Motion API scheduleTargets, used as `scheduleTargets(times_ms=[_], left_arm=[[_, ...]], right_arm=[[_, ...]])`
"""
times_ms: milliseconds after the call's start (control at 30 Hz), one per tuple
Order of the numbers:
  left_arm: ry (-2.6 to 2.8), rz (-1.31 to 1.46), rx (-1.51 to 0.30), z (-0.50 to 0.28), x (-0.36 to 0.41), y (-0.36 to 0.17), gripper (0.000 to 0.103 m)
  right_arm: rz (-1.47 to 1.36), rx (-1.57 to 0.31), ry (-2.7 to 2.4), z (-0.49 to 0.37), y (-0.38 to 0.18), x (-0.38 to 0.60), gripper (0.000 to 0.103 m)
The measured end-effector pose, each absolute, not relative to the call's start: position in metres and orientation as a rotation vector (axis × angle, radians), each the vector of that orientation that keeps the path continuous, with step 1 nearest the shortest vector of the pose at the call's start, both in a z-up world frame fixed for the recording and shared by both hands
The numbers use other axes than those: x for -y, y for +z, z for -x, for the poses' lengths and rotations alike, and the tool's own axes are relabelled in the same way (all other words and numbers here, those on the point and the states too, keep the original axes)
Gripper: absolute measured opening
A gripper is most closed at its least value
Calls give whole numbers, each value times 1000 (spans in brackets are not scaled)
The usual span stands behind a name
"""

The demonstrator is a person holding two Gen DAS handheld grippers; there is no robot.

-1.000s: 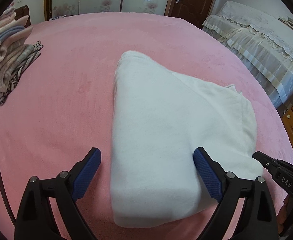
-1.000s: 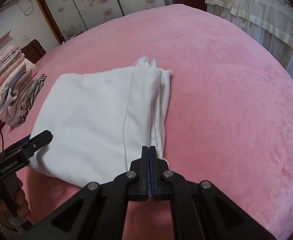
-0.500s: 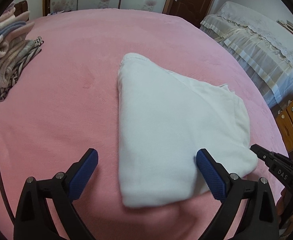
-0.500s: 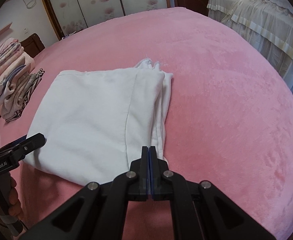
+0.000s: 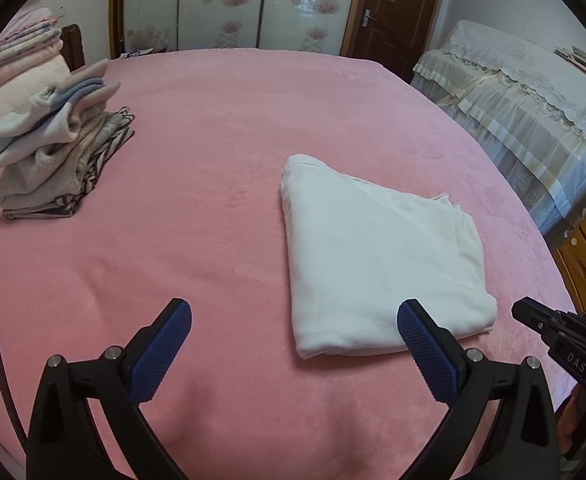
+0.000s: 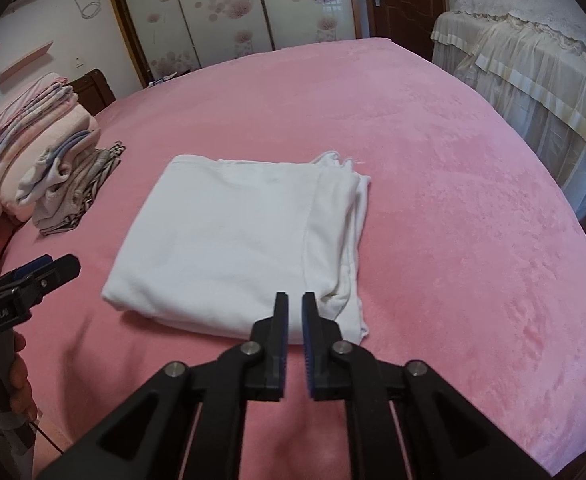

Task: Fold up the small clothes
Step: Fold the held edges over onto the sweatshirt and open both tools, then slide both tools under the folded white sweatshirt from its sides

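Above folded white garment: left tool wide, right tool barely parted, empty.

Pink bed carries folded white garment, clothes stack.

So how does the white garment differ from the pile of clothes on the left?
The white garment is one plain piece, folded flat mid-bed; the pile is several mixed, striped pieces stacked higher near the bed's edge. The garment lies close to both grippers, the pile far off. Both rest on the pink blanket, untouched.
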State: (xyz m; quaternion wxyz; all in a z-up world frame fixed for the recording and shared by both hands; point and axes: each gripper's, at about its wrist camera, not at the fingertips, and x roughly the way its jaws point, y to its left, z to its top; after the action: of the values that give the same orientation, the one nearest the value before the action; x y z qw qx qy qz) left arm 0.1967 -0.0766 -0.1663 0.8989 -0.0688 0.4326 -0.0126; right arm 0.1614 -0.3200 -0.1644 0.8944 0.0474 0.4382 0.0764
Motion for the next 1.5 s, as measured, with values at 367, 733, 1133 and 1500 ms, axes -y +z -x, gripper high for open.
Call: scheduleTargets(times_ms=[367,733,1133,1500], left_arm=[[-69,94,-872,-201,88,-137,102],[-157,103,-927,-268,99,-156,102],[-170,95,-1116,-335,89,-201,102],[-209,178,-1185,-350,85,-248,102]], right_arm=[[-21,-850,188,-151,-138,309,62],[17,-896,157,-209,-151,331,65],[-93,-988,215,-255,-184,361,70],[-217,-1088,243,-277,-230,368,70]])
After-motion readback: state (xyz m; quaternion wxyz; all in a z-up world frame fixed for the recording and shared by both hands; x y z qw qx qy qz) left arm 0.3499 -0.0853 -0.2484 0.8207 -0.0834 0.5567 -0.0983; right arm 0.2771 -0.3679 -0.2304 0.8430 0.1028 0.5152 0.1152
